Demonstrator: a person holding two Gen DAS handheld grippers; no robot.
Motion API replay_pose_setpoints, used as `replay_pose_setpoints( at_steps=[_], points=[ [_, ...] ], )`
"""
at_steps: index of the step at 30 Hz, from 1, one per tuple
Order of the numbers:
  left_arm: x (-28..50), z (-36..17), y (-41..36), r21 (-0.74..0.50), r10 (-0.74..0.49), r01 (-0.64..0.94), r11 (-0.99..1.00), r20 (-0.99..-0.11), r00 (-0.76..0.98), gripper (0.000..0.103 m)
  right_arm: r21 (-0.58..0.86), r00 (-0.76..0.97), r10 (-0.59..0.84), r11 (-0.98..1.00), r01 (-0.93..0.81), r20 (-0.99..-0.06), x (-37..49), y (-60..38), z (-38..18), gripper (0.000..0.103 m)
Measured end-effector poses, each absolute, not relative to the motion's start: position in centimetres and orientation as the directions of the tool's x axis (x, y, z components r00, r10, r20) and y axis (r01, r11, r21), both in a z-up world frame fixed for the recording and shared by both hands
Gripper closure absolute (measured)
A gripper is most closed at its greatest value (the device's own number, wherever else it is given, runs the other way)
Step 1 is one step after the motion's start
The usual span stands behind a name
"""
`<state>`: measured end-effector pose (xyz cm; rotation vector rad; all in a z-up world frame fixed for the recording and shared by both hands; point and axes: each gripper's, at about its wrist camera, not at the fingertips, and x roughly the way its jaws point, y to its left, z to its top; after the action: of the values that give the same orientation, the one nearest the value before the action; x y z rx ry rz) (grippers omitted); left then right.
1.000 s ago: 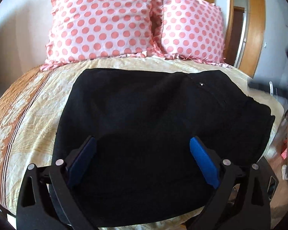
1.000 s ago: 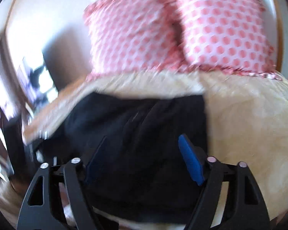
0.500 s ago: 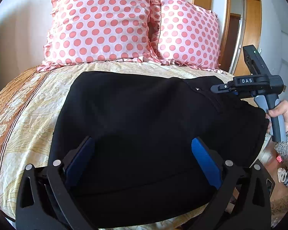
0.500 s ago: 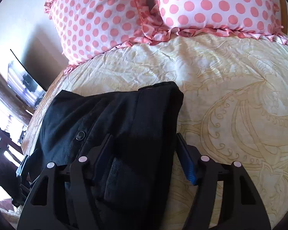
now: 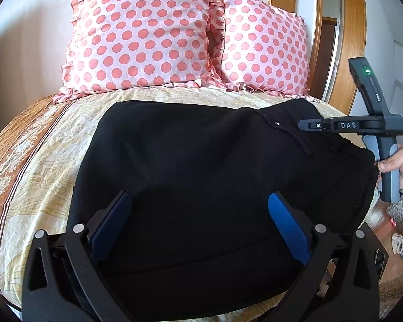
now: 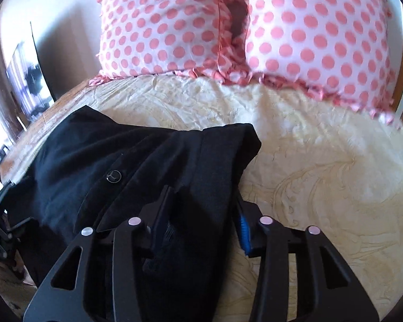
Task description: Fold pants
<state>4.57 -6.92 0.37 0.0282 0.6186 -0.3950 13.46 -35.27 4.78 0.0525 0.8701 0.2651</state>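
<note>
Black pants point(image 5: 201, 177) lie spread across the cream patterned bedspread point(image 5: 40, 161). My left gripper point(image 5: 200, 214) is open, its blue pads wide apart over the near edge of the fabric. My right gripper point(image 6: 201, 214) straddles the waistband end of the pants point(image 6: 153, 166), near the button point(image 6: 113, 175); its fingers have closed in with a thick fold of cloth between them. The right gripper also shows in the left wrist view point(image 5: 362, 126), held by a hand at the right end of the pants.
Two pink polka-dot pillows point(image 5: 147, 35) stand against the wall at the head of the bed. A wooden door frame point(image 5: 354, 53) is at the right. The bed edge drops to the floor at the right point(image 5: 395, 241). A dark screen point(image 6: 27, 80) stands at the left.
My right gripper swung in to the waistband end, moved lower onto it, and its fingers narrowed around the fabric. My left gripper stayed open and shifted slightly.
</note>
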Motion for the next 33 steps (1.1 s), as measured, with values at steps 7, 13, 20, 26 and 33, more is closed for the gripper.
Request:
replay_pose_setpoints(
  at_steps=[7,13,20,26,33],
  points=[
    [4.6,0.4,-6.9,-0.092,-0.354,0.371,0.924,-0.57,0.742,0.002,0.249,0.615,0.339,0.941,-0.23,-0.712,13.7,-36.1,4.8,0.081],
    [4.8,0.4,-6.9,-0.076,-0.344,0.37,0.926,-0.575,0.742,0.002,0.154,0.655,0.326,0.939,-0.307,-0.681,12.3,-34.4,6.4,0.084],
    [7.5,4.1,-3.8,-0.168,-0.378,0.349,0.922,-0.591,0.713,0.002,0.308,0.585,0.377,0.926,-0.218,-0.718,14.2,-36.8,4.6,0.069],
    [15.6,4.9,0.9,-0.333,-0.412,0.245,0.91,-0.689,0.595,0.005,0.328,0.578,0.398,0.917,-0.227,-0.712,14.4,-37.1,4.2,0.066],
    [20.8,2.2,0.7,-0.379,-0.456,0.257,0.889,-0.785,0.42,0.019,0.34,0.57,0.412,0.911,-0.234,-0.711,14.4,-37.2,4.1,0.066]
  ],
)
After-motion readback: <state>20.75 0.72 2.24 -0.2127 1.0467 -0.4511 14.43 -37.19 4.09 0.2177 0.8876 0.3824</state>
